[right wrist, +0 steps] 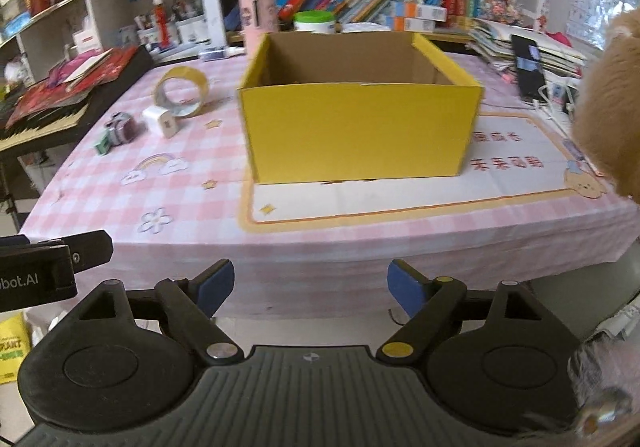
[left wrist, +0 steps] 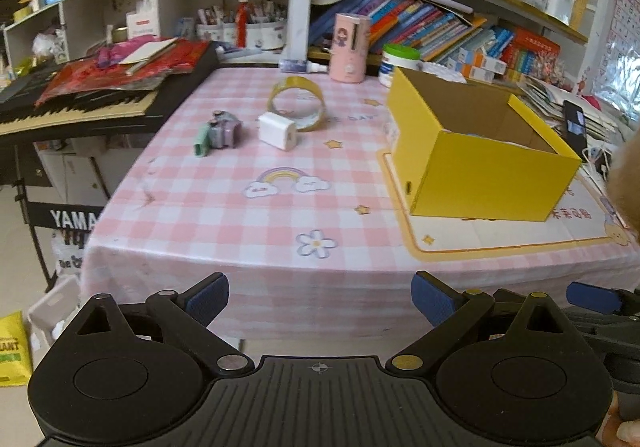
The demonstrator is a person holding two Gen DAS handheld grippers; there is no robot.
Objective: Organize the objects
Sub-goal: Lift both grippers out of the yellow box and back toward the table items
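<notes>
An open yellow cardboard box stands on the pink checked tablecloth. Left of it lie a roll of tape, a white charger cube and a small grey-green toy. My left gripper hangs open before the table's front edge, nothing between its blue pads. My right gripper is open too, facing the box, with its jaws empty. One of its blue fingertips shows at the right of the left wrist view.
A keyboard piled with red papers adjoins the table's left side. Shelves of books and a pink cylinder stand behind. A tan plush toy sits at the table's right edge, with a phone and cables near it.
</notes>
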